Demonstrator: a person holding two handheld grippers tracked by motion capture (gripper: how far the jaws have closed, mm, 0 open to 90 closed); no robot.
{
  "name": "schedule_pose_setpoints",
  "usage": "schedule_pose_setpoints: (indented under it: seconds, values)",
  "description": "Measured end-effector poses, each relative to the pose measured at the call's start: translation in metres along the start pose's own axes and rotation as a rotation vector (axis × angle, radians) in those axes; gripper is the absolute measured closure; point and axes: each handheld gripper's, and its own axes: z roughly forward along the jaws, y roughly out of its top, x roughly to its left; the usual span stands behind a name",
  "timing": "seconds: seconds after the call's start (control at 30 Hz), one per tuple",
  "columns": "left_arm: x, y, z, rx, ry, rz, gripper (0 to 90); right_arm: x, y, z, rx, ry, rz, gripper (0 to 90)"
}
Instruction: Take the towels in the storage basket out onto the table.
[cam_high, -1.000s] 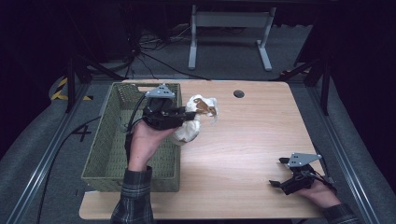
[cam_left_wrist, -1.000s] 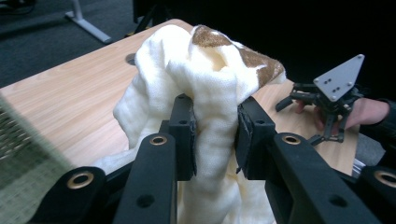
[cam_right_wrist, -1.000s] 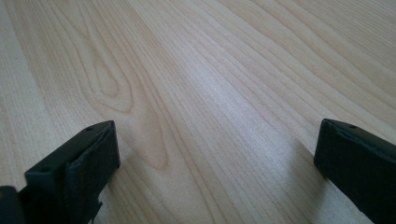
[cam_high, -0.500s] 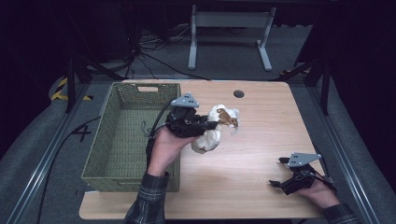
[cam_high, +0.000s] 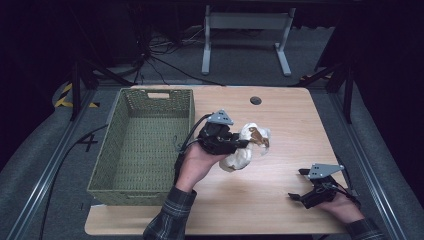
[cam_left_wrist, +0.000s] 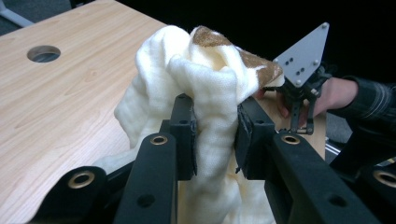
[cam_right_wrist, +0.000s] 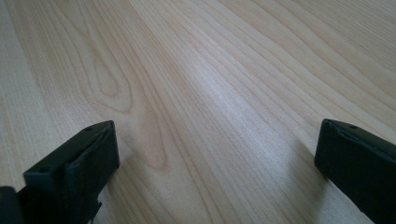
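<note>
A cream-white cloth (cam_high: 239, 157) with a brown patch hangs bunched just above the middle of the wooden table (cam_high: 290, 125). My left gripper (cam_high: 243, 143) is shut on it. In the left gripper view the cloth (cam_left_wrist: 159, 65) is squeezed between the two pads of that gripper (cam_left_wrist: 215, 130) and spills over them. My right gripper (cam_high: 299, 184) rests at the table's near right corner, held by a hand. In the right gripper view its jaws (cam_right_wrist: 217, 149) stand wide open over bare wood (cam_right_wrist: 187, 70), with nothing between them.
A green woven basket (cam_high: 150, 95) stands on the left part of the table; what shows of its inside is bare. A round cable hole (cam_high: 256, 100) lies near the far edge. A metal frame (cam_high: 245, 20) stands beyond the table.
My left gripper has carried the cloth to the right, from over the basket's right rim to the middle of the table, and lower. The right gripper has stayed put.
</note>
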Motion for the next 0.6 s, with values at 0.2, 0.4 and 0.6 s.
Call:
schedule_pose_setpoints:
  seconds: [0.2, 0.4, 0.6]
  values:
    - [-0.008, -0.004, 0.019, 0.012, -0.011, 0.006, 71.8, 0.000, 0.000, 0.000, -0.001, -0.002, 0.002, 0.1]
    - [-0.015, -0.007, 0.039, 0.021, -0.025, 0.004, 71.8, 0.000, 0.000, 0.000, 0.000, -0.002, 0.001, 0.0]
    - [-0.020, -0.015, 0.064, 0.059, -0.035, 0.003, 71.7, 0.000, 0.000, 0.000, 0.000, -0.002, 0.001, 0.1]
